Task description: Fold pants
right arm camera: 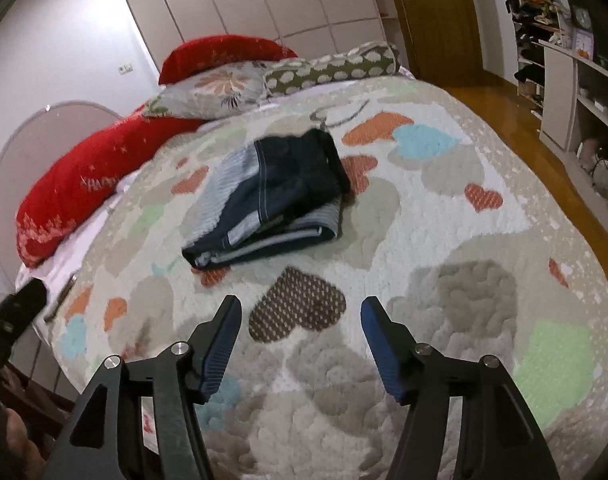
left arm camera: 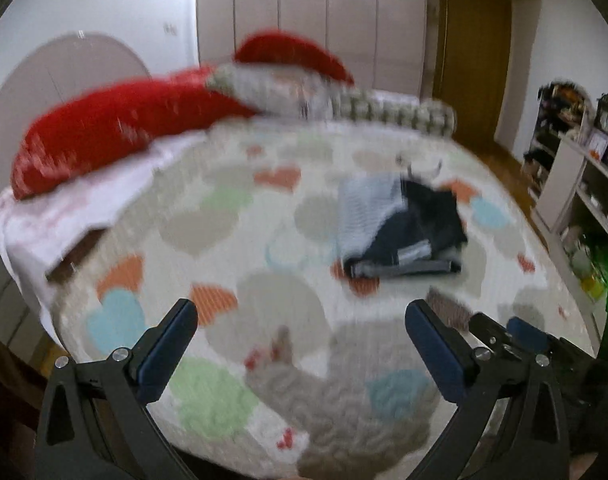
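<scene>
Both our grippers gape empty above the quilt (right arm camera: 444, 208).
Our left gripper (left arm camera: 301, 320) and right gripper (right arm camera: 301, 312) hover near the folded pants (right arm camera: 271, 196).

Both tools share one build: the left gripper (left arm camera: 301, 316) and right gripper (right arm camera: 301, 312) have matte black angular arms with triangular cut-outs, round silver screws (right arm camera: 180, 348) at the joints, and ribbed dark blue pads (right arm camera: 378, 340) lining the fingers (the left view is blurred).
</scene>
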Available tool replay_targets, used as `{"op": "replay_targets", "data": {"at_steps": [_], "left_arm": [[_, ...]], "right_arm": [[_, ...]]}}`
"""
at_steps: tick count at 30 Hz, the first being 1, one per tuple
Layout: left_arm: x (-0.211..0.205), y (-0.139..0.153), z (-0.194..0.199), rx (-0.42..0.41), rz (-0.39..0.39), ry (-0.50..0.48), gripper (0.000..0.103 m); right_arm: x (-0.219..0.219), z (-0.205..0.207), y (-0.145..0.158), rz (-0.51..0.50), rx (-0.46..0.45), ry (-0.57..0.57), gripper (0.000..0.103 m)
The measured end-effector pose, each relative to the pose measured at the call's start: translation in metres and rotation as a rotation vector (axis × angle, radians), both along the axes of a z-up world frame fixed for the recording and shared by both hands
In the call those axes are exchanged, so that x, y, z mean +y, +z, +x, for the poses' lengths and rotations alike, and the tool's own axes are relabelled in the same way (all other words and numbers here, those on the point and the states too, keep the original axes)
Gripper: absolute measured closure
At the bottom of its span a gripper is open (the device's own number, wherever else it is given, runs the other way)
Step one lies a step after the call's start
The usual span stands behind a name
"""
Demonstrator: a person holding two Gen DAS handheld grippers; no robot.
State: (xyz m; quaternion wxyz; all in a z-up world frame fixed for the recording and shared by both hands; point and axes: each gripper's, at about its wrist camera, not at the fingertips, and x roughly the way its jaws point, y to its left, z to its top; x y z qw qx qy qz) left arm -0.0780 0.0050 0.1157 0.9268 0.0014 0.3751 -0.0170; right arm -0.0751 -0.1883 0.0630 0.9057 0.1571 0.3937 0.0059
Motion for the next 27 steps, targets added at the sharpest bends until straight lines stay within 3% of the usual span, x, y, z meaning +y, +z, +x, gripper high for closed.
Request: {"op": "replay_targets", "data": {"at_steps": [4, 14, 27], "left_arm": [[-0.004, -0.020, 0.001, 0.100, -0.024, -0.014, 0.000], [-0.012, -0.038, 0.002, 0.181, -0.039, -0.070, 0.000], [-0.015, -0.041, 0.001, 0.205, -0.045, -0.085, 0.000]], "right_arm": [[0.006, 0.000, -0.019, -0.007, 0.057, 0.018, 0.036], [0.005, -0.002, -0.027, -0.054, 0.077, -0.032, 0.032], [0.010, -0.002, -0.027, -0.092, 0.077, -0.030, 0.029]]}}
